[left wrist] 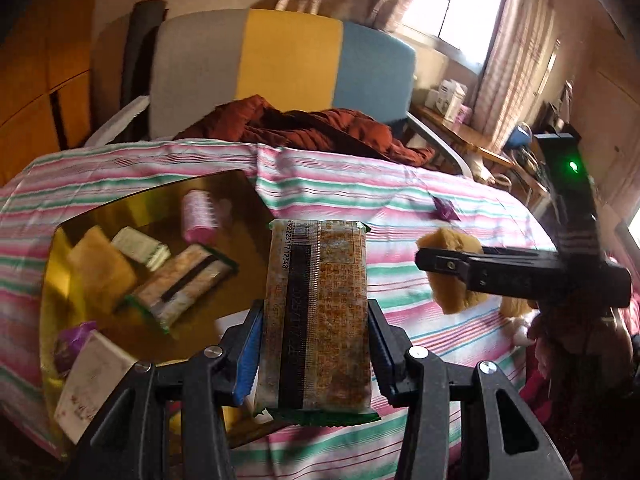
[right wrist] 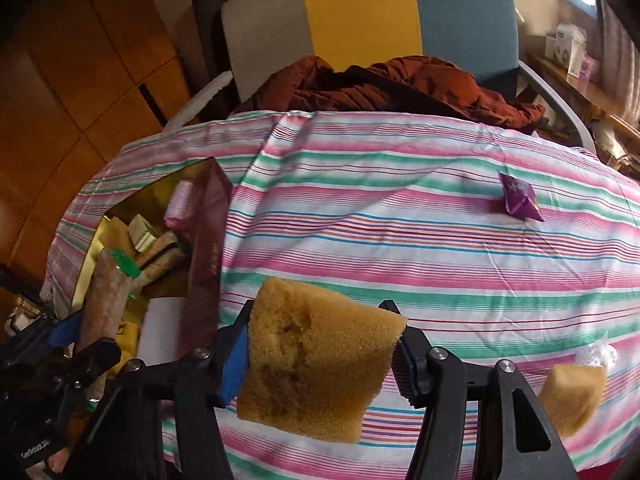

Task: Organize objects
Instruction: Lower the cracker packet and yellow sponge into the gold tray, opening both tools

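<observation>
My left gripper [left wrist: 316,308] is shut on a brown snack packet [left wrist: 320,320] with green sealed ends, held lengthwise above the striped cloth [left wrist: 400,184], just right of the gold-lined box [left wrist: 50,280]. My right gripper [right wrist: 320,308] is shut on a yellow-brown sponge [right wrist: 316,364], lifted off the cloth. In the left wrist view, that sponge [left wrist: 452,280] hangs to the right in the right gripper's black fingers [left wrist: 436,262]. The right wrist view shows the packet [right wrist: 106,304] at lower left, over the box's maroon wall [right wrist: 208,260].
The box holds several items: a pink roll [left wrist: 198,216], a yellow sponge [left wrist: 102,272], a similar packet [left wrist: 184,284], a white carton [left wrist: 92,384]. On the cloth lie a purple wrapper [right wrist: 518,198], a second sponge [right wrist: 572,396] and clear plastic [right wrist: 596,354]. A chair with a rust jacket [right wrist: 400,84] stands behind.
</observation>
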The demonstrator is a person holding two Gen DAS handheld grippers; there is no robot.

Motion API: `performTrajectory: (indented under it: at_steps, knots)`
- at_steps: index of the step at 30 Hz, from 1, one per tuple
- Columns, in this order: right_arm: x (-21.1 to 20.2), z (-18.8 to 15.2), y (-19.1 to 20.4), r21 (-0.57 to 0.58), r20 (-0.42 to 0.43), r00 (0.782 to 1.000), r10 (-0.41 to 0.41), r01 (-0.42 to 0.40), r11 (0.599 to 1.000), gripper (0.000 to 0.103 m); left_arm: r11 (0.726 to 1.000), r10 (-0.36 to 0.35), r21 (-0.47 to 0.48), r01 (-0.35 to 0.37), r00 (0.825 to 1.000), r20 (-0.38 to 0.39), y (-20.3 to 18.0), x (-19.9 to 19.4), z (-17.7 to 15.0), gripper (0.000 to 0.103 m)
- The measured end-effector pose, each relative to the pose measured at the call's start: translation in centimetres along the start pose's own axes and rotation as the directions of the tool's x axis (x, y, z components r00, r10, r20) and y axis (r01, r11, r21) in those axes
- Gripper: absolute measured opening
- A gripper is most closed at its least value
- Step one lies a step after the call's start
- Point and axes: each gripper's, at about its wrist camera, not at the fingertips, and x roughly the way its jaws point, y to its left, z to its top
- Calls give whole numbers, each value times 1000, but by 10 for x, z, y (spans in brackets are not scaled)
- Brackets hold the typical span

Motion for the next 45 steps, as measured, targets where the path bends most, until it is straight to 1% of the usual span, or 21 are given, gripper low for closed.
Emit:
performTrajectory:
  at_steps: [5, 10, 13, 15, 18, 20, 23, 31, 35, 38, 39, 42, 43, 45]
  knots:
    - [-4, -1, 47, -54, 14, 997, 76, -75, 996, 60, 994, 54, -97, -51, 998, 37, 44, -21, -4, 48]
    - [3, -8, 93, -129, -11, 991, 137, -137, 982, 60, 976, 103, -199, -91, 994, 46, 86, -31, -7, 48]
    - [14, -13, 117, -158, -42, 986, 161, -166, 973, 60, 972, 111, -216, -96, 992, 58, 97, -35, -3, 48]
    - [20, -17, 131, -179, -60, 983, 171, -179, 967, 60, 972, 99, -222, -81, 993, 69, 100, -35, 2, 48]
    - [26, -23, 145, -195, -82, 979, 186, -199, 960, 60, 974, 90, -214, -72, 993, 77, 98, -32, 12, 48]
    - [30, -26, 153, -209, -90, 979, 183, -198, 958, 60, 975, 86, -211, -68, 993, 79, 94, -30, 17, 48]
    - [33, -30, 160, -219, -98, 979, 179, -197, 956, 61, 980, 88, -184, -70, 992, 88, 89, -26, 28, 48]
    - [43, -33, 158, -201, -117, 980, 159, -180, 963, 64, 985, 96, -148, -86, 993, 62, 82, -4, 44, 48]
    - [45, -33, 157, -205, -110, 981, 158, -178, 963, 65, 989, 93, -121, -86, 994, 49, 77, 7, 52, 48]
    - [47, -34, 155, -205, -104, 984, 145, -164, 965, 75, 993, 87, -88, -82, 995, 54, 72, 15, 58, 48]
    - [48, -34, 154, -201, -102, 985, 140, -158, 967, 82, 995, 82, -66, -79, 995, 47, 70, 21, 62, 48]
    - [48, -36, 150, -189, -90, 987, 133, -148, 971, 85, 995, 88, -53, -87, 996, 18, 69, 37, 68, 49]
    - [48, -36, 149, -185, -88, 987, 133, -147, 972, 91, 995, 88, -54, -88, 996, 4, 70, 42, 69, 49]
    - [47, -37, 147, -179, -80, 988, 135, -147, 973, 94, 995, 76, -66, -76, 997, -2, 71, 45, 68, 51]
